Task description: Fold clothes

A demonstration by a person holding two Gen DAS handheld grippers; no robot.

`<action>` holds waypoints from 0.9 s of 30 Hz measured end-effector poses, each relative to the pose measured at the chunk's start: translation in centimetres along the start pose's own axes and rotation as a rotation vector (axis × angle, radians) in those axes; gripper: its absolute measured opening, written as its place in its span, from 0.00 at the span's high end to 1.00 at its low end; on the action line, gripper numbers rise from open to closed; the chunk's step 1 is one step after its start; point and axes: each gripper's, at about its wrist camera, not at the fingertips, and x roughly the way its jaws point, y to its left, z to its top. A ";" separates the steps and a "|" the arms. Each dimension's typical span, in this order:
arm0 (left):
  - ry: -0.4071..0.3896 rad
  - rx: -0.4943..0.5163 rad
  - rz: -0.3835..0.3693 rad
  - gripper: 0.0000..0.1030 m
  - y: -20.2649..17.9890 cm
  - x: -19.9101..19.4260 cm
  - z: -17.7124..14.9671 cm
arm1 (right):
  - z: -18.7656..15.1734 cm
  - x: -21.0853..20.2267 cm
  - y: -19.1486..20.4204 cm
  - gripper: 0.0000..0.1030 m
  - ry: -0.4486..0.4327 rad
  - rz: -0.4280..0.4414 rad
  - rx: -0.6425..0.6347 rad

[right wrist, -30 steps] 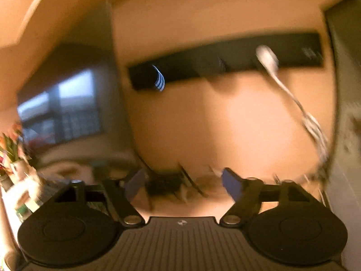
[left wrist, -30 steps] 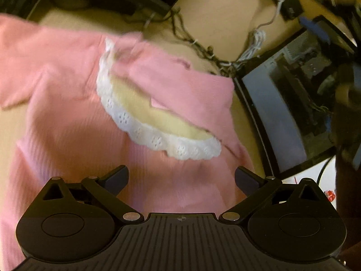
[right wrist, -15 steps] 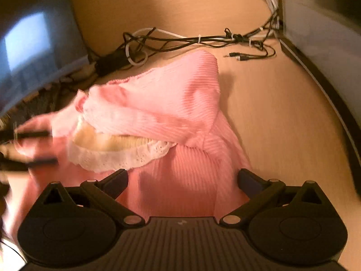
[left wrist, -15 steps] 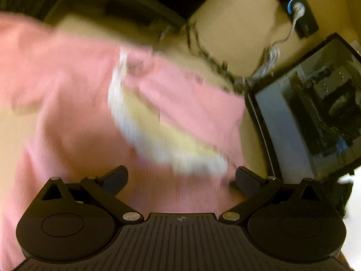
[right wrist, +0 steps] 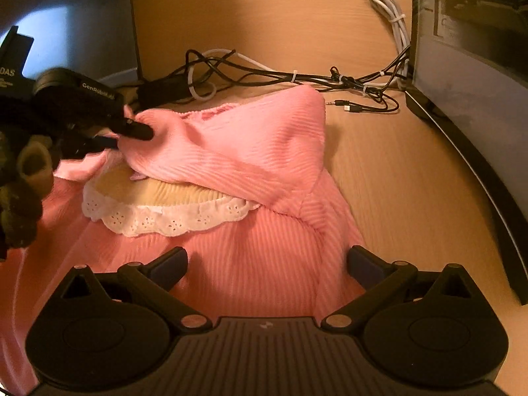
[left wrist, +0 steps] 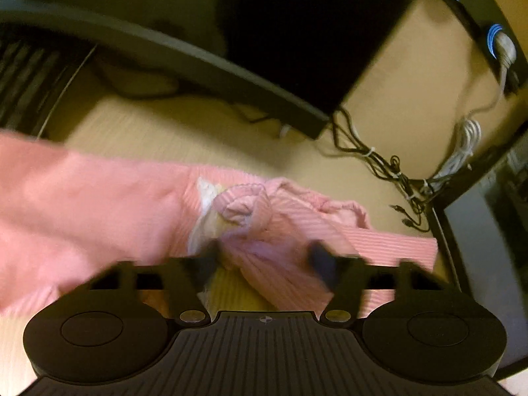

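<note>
**A:** So, working left to right: the left claw (right wrist: 132, 133) has just been closing, and from the right wrist view its tips are pinched on a bunched edge of the pink ribbed top (right wrist: 250, 264), up by the neckline. Fabric is clearly between the fingers. The left wrist view is blurry, but it shows the same wad of pink cloth sitting between them.

**B:** Where's the garment itself?

**A:** Spread on the wooden worktop (right wrist: 412, 171), front up, with the white lace collar (right wrist: 171, 219) showing and one shoulder flap folded over it. A tangle of cables (right wrist: 297, 77) lies just behind it, and a dark computer case (right wrist: 478, 66) stands at the far right.

**B:** And the right claw?

**A:** The right claw (right wrist: 267, 262) is spread wide over the lower body of the top, holding nothing.

**B:** How's it going to handle?

**A:** I'd guess light, soft and stretchy, so it'll drape and sag instead of holding a crease. Best to grab seams or hems, like the shoulder seam or the side edge, not the lace, which looks delicate. Also keep it off those cables.
</note>
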 end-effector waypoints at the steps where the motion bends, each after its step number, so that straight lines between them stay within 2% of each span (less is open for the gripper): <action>1: -0.013 0.018 -0.018 0.82 -0.4 -0.6 0.2 | 0.0 0.0 -0.1 0.00 -0.003 0.005 0.006; 4: -0.077 0.141 -0.024 0.82 -1.6 -2.6 0.8 | 0.0 0.0 -0.4 0.00 -0.011 0.020 0.024; 7: -0.053 0.217 0.034 0.80 -1.1 -2.7 0.5 | -0.1 0.1 -0.4 0.00 -0.012 0.020 0.019; 8: -0.020 0.211 0.051 0.79 -0.4 -2.1 0.1 | -0.1 0.1 -0.4 0.00 -0.011 0.020 0.016; 9: 0.010 0.201 0.066 0.74 0.3 -1.5 -0.3 | -0.1 0.2 -0.4 0.00 -0.010 0.021 0.014; 10: 0.029 0.181 0.075 0.62 1.1 -1.1 -0.6 | -0.1 0.2 -0.4 0.00 -0.009 0.021 0.012; 11: 0.037 0.163 0.078 0.62 1.9 -1.0 -0.9 | 0.0 0.2 -0.4 0.00 -0.003 0.023 0.004; 12: 0.014 0.150 0.069 0.57 2.3 -1.5 -1.1 | 0.0 0.3 -0.4 0.00 0.005 0.024 -0.006; 13: -0.004 0.136 0.078 0.47 2.5 -2.0 -1.0 | 0.3 0.4 -0.4 0.00 0.024 0.030 -0.021; 15: -0.058 0.103 0.085 0.41 3.0 -3.4 -0.7 | 1.3 0.3 -1.0 0.00 0.071 0.078 -0.023; 17: -0.106 0.084 0.034 0.41 3.1 -5.0 -0.1 | 2.6 -0.9 -1.9 0.00 0.029 0.146 0.003; 19: -0.127 0.089 -0.085 0.35 3.1 -6.5 0.2 | 4.6 -1.9 -2.4 0.00 -0.045 0.187 0.016; 22: -0.057 0.101 -0.272 0.27 1.7 -5.4 0.1 | 8.2 -1.7 -2.7 0.00 -0.127 0.237 0.034; 23: -0.033 0.104 -0.316 0.26 1.3 -4.9 0.0 | 9.3 -0.8 -2.9 0.00 -0.130 0.276 0.062; 25: -0.006 0.117 -0.296 0.24 0.8 -3.0 -0.2 | 11.2 2.0 -3.3 0.00 -0.102 0.369 0.137; 27: 0.017 0.117 -0.249 0.24 0.9 -1.1 -0.5 | 12.0 5.6 -3.5 0.00 -0.035 0.404 0.209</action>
